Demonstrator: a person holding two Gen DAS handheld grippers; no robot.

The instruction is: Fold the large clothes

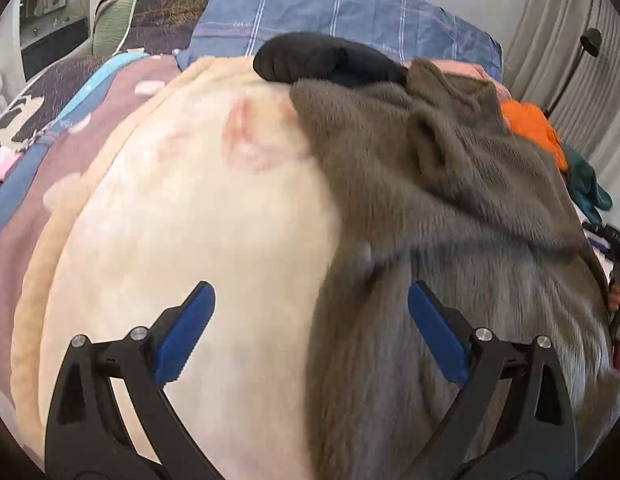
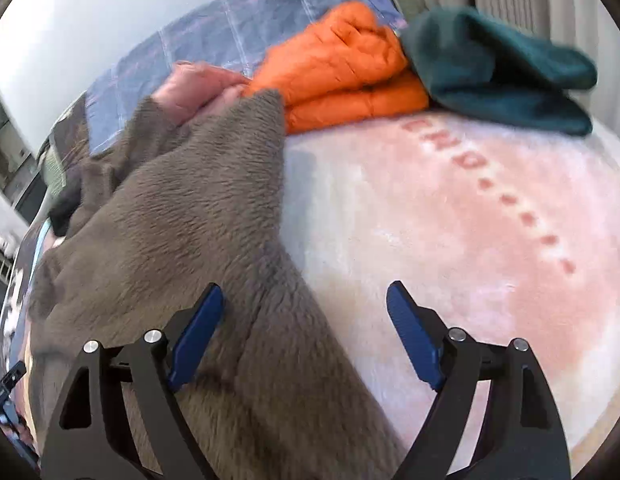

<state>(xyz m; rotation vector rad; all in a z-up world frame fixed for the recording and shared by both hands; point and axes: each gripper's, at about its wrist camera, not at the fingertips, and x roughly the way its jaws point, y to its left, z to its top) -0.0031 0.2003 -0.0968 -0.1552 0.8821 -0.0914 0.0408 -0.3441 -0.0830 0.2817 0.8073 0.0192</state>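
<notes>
Two grippers: left hand-held gripper (image 1: 312,300) and right hand-held gripper (image 2: 305,300), both spread wide, nothing pinched.
Task item: grey-brown fleece garment (image 1: 450,240) is spread on the bed, over the cream blanket (image 1: 198,240); rumpled toward the far end, flatter on the near side.
Left view: the garment's left edge runs between the blue fingers (image 1: 186,332); whether fabric is touched cannot be told.
Right view: the garment's right edge lies between the jaws, cream and pink blanket to the right of it.
Step judged: edges are being lined up for a grasp, fold not yet made.
How to do it well: both edges should be pinched at matching points, only the fleece taken and not the blanket beneath; lift should be even so the pile does not bunch; far rumples should be smoothed before the fold is laid.
Risk: thick plush may slip from a shallow pinch.
Neighbours: folded orange jacket (image 2: 342,76) and dark green garment (image 2: 498,72) lie at the far right, the green one against the orange; a black item (image 1: 326,60) lies at the garment's far edge; plaid bedding (image 1: 330,12) sits behind.
Containers: none seen; nothing is held in any bin or basket.
Blur: motion smear in both views, fine detail unclear.
</notes>
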